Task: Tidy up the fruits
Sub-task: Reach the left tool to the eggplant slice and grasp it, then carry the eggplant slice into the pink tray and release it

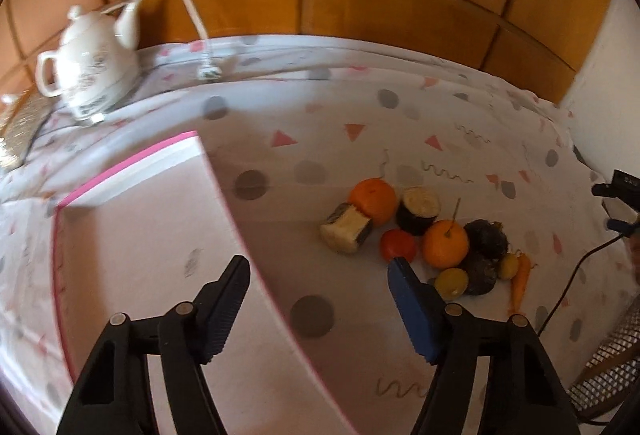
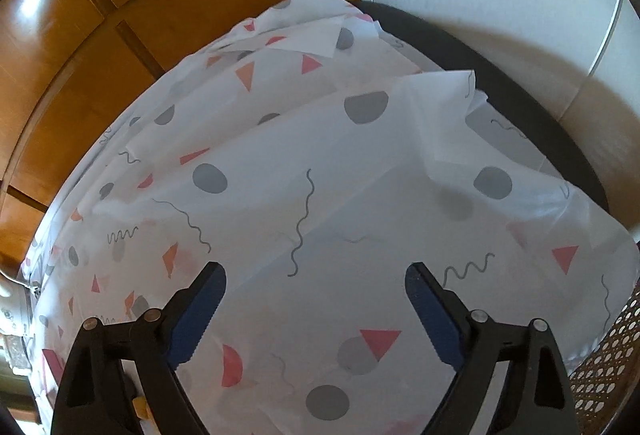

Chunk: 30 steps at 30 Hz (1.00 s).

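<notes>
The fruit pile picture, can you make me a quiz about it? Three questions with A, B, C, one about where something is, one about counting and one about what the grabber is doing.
1. Where is the white teapot?
A. At the far left of the table, by the wooden wall
B. In the middle of the fruit pile
C. Between the gripper fingers

2. How many oranges are in the pile?
A. None
B. Two
C. Five

3. What is the left gripper doing?
A. Squeezing the teapot
B. Holding a carrot
C. Open, holding nothing

Answers:
1. A, the teapot stands far left, near the wood panels.
2. B, one orange sits at the back of the pile and another orange nearer, with a stem.
3. C, only the pink box and the tablecloth show between its fingers.
</notes>
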Tool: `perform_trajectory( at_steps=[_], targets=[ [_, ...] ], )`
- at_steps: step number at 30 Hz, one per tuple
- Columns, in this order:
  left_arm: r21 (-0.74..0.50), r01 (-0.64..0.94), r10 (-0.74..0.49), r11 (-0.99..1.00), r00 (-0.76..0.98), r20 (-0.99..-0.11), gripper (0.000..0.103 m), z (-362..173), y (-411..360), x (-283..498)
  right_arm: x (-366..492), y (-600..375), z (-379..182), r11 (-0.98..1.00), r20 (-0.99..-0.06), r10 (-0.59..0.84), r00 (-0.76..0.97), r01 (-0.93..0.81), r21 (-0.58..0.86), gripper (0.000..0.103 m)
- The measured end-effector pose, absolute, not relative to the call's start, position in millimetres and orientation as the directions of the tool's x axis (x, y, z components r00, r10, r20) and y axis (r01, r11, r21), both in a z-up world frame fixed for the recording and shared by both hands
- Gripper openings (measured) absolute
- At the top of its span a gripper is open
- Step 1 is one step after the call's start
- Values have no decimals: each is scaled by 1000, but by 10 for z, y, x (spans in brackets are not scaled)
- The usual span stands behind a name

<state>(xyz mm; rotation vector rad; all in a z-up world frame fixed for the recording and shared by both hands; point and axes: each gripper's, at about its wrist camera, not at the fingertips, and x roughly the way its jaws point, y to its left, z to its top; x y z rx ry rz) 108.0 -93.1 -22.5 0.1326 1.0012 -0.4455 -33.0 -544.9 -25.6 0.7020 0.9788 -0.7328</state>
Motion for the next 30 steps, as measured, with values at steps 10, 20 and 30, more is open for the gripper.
perform_trajectory(
  at_steps=[10, 20, 30],
  targets=[
    [-52, 540, -295, 840, 374, -880, 47, -506, -1295, 1420, -319, -5469, -282, 563, -905, -204, 373, 801, 203, 93],
    [-112, 523, -350, 845, 382, -856, 39, -493, -1284, 1443, -203, -5405, -311, 609, -909, -202, 364, 773, 175, 86],
    [-220, 284, -340, 933, 507, -792, 39, -126, -428, 1257, -13, -5111, -236, 739, -897, -197, 396, 661, 129, 72]
  ],
)
